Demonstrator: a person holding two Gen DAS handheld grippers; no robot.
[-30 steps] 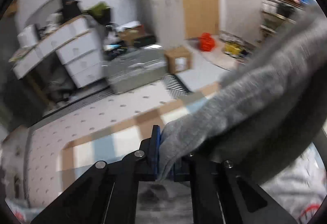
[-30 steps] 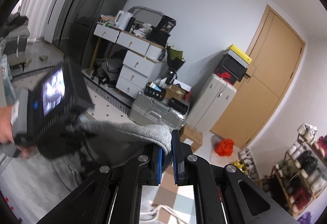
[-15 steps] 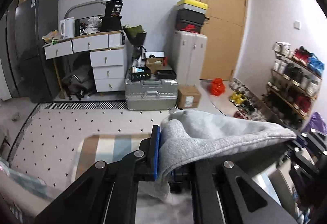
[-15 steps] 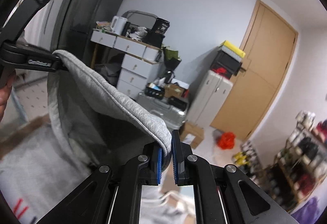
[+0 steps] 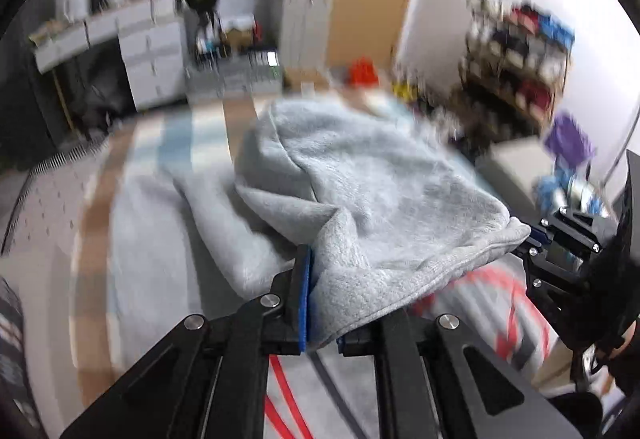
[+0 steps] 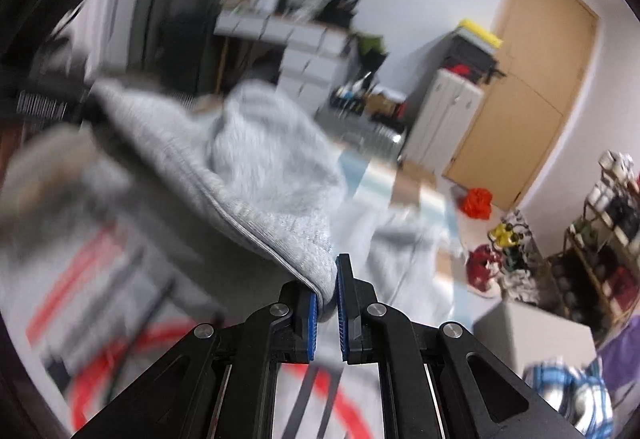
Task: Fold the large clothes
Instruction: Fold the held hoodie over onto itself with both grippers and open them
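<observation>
**Grey sweatshirt held by its hem, both grippers clamped**

Rug [image 5: 132,159] w/ blue, white & tan stripes covers the floor; room behind is blurred, so detail is limited. Over the rug lies the grey sweatshirt [image 5: 360,179], big, thick fleece w/ a ribbed hem. Part of it is spread flat below, showing red & dark markings; the hem end is lifted and doubled over toward the far side.

Handling, my read: soft, floppy, no stiffness at all, so it sags between hold points and bunches wherever unsupported. Fairly heavy for cloth, not slippery, nothing fragile. Best held at the ribbed hem corners, where the fabric is thicker and bites well; holding them apart should keep the edge straight.

Left gripper [image 5: 320,303]: jaws closed on one hem corner, fleece bunched over the blue pads. Right gripper [image 6: 327,299]: jaws pinched on the other corner, hem edge running off to upper left. In the left view the right gripper sits at the far end of the same hem [image 5: 440,271].
</observation>
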